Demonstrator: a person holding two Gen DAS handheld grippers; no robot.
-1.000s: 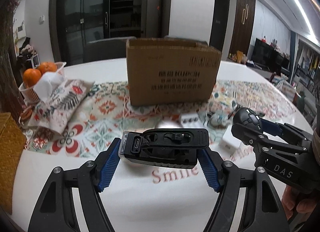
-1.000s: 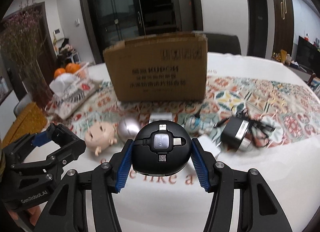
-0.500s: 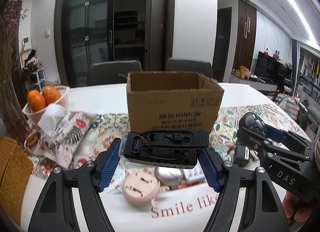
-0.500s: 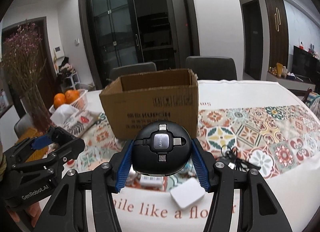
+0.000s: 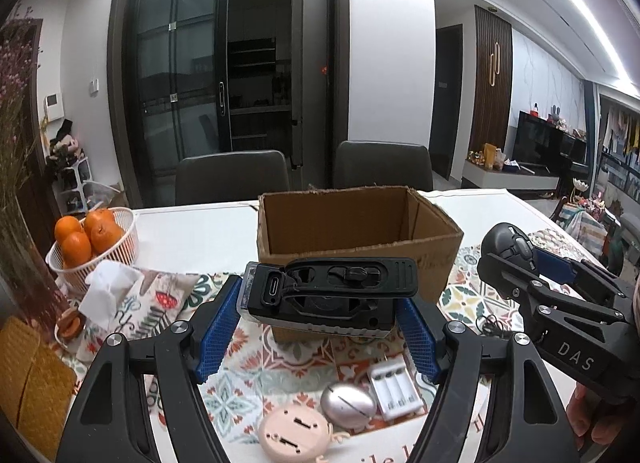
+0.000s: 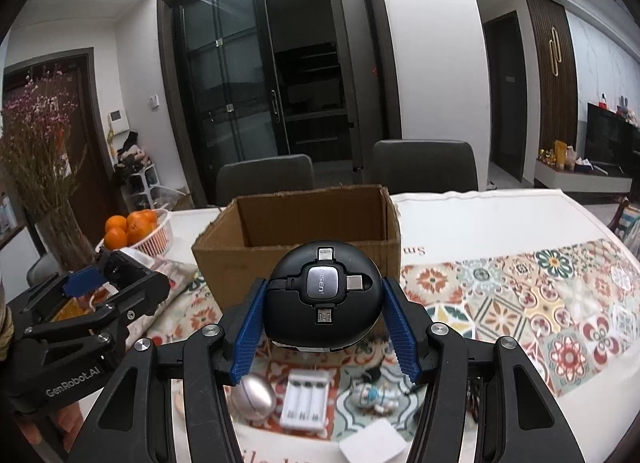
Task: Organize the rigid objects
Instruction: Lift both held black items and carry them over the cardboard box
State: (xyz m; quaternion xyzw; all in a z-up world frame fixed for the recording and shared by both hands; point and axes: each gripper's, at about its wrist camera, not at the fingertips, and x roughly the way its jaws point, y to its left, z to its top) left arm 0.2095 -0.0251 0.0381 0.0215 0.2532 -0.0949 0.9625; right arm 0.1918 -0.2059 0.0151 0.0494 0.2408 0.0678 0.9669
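My left gripper [image 5: 320, 323] is shut on a black rectangular device with a USB-C port [image 5: 332, 295], held above the table in front of the open cardboard box [image 5: 356, 223]. My right gripper [image 6: 324, 323] is shut on a black round multi-plug cable reel [image 6: 324, 303], also held up in front of the box [image 6: 304, 223]. Each gripper shows in the other's view: the right one [image 5: 560, 303], the left one [image 6: 92, 303]. The box's visible inside looks empty.
On the patterned cloth [image 6: 520, 295] below lie a silver egg-shaped item [image 5: 348, 401], a white battery holder [image 5: 394, 387], a pink round toy [image 5: 294, 433], a small figure [image 6: 372, 395] and a white block [image 6: 372, 447]. A basket of oranges [image 5: 92, 239] and tissues [image 5: 106, 291] stand left.
Both grippers have risen with their objects, so the box's open top and inside now show. The items on the cloth have dropped lower in both views.
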